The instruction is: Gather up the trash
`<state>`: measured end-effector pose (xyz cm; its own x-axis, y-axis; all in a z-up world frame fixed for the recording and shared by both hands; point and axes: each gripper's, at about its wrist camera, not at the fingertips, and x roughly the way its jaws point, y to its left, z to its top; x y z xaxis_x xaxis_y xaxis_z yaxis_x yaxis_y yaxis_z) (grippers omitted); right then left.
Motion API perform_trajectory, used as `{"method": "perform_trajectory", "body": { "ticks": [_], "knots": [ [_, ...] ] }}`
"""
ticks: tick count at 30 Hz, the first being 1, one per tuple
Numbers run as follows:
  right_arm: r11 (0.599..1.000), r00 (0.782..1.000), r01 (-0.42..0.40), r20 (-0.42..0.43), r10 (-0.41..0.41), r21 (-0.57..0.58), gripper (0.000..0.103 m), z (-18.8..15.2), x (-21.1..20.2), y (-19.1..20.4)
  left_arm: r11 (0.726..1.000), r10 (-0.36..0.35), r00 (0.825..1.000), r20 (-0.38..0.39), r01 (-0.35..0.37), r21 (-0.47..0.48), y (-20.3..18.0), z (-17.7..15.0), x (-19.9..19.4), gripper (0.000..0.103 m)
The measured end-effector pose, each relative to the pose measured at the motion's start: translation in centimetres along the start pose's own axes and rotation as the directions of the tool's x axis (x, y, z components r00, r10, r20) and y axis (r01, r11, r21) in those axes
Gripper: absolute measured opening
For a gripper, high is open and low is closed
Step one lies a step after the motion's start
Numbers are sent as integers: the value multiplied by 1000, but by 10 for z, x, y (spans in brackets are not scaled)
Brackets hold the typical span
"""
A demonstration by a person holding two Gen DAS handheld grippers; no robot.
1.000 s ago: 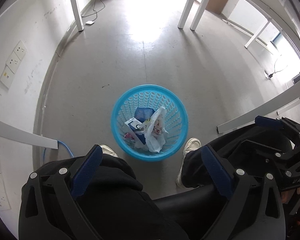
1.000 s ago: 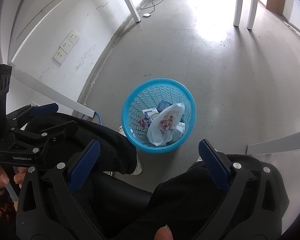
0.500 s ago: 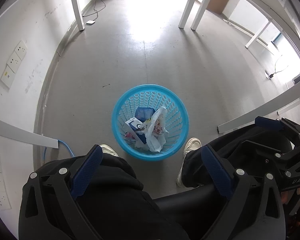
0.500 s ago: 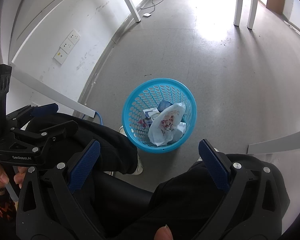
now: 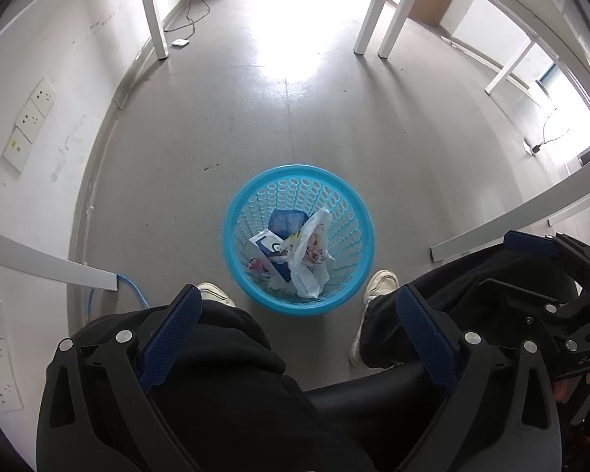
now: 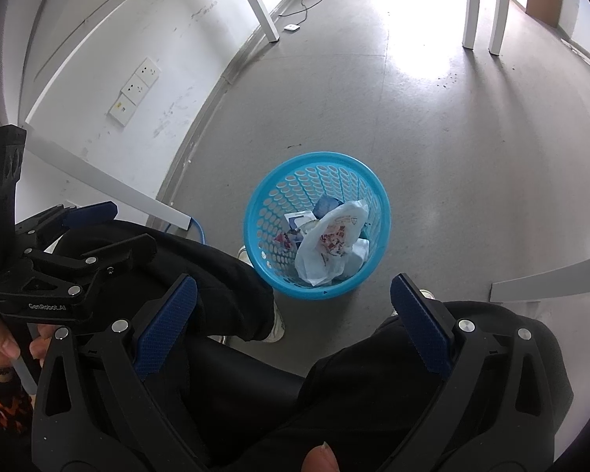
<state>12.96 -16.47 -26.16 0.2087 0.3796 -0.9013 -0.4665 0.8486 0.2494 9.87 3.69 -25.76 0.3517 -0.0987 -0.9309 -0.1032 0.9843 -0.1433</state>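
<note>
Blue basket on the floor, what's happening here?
A seated person holds a gripper in each hand above their knees. The left gripper and right gripper are both open and empty, pointing down at the blue basket on the floor between the person's white shoes. The basket already holds trash: a white plastic bag, a blue packet and some small boxes. Nothing is being gripped right now.

The grey floor (image 5: 295, 118) carries a blue basket (image 5: 232, 244) standing upright between two white shoes (image 5: 377, 281). White table legs (image 5: 367, 15) stand farther off. A white adapter (image 5: 180, 42) with its cable lies near the wall, and a blue cable (image 5: 135, 291) runs beside the left shoe.
</note>
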Motion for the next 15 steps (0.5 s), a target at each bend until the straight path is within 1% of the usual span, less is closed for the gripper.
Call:
{"method": "perform_trajectory", "body": {
  "ticks": [15],
  "knots": [
    [1000, 1000, 1, -1, -1, -1, 94, 0, -1, 1, 1000, -1, 1000, -2, 1, -1, -1, 0, 0, 97]
  ]
}}
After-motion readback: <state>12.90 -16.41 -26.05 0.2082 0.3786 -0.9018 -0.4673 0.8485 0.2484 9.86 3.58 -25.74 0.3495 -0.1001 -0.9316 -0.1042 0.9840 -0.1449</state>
